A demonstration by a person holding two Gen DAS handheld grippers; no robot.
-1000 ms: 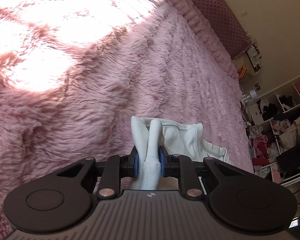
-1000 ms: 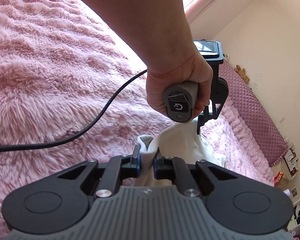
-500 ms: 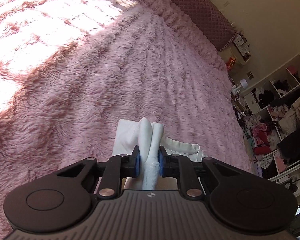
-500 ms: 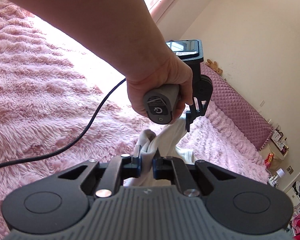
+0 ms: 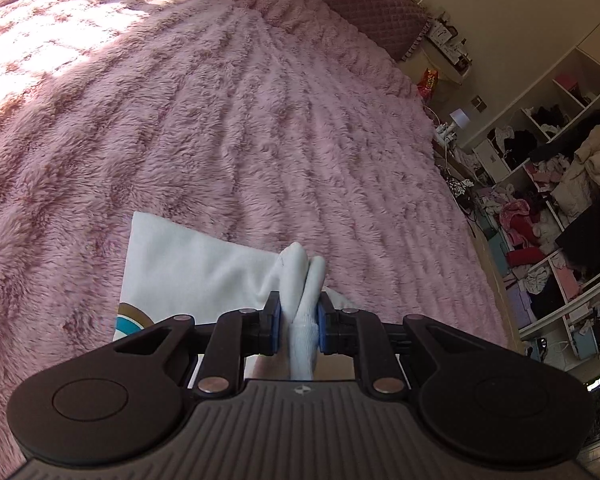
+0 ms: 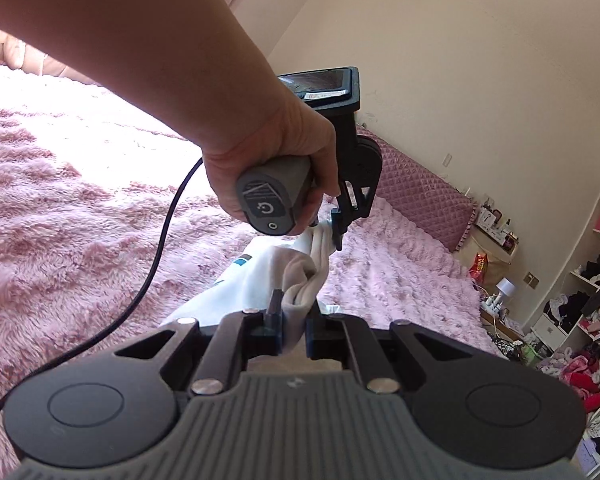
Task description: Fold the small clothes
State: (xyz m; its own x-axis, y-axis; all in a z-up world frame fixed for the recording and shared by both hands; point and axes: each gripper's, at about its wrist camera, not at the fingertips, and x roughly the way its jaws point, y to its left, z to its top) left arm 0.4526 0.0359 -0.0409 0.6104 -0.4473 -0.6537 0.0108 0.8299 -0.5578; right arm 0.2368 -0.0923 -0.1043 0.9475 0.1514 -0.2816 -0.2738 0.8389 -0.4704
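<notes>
A small white garment (image 5: 188,276) with a teal and gold print hangs over the pink furry bed cover (image 5: 220,120). My left gripper (image 5: 299,316) is shut on a bunched edge of it. My right gripper (image 6: 293,320) is shut on another bunched edge of the same garment (image 6: 260,280). In the right wrist view the left hand and its gripper (image 6: 336,232) are just ahead, holding the cloth stretched between the two grippers above the bed.
A black cable (image 6: 156,248) trails from the left gripper over the bed. A quilted pink headboard (image 5: 360,4) runs along the far edge. White shelves (image 5: 560,184) stuffed with clothes stand to the right of the bed.
Both grippers have risen and tilted, lifting the garment off the bed. The cloth has spread out, and its printed panel now shows to the left.
</notes>
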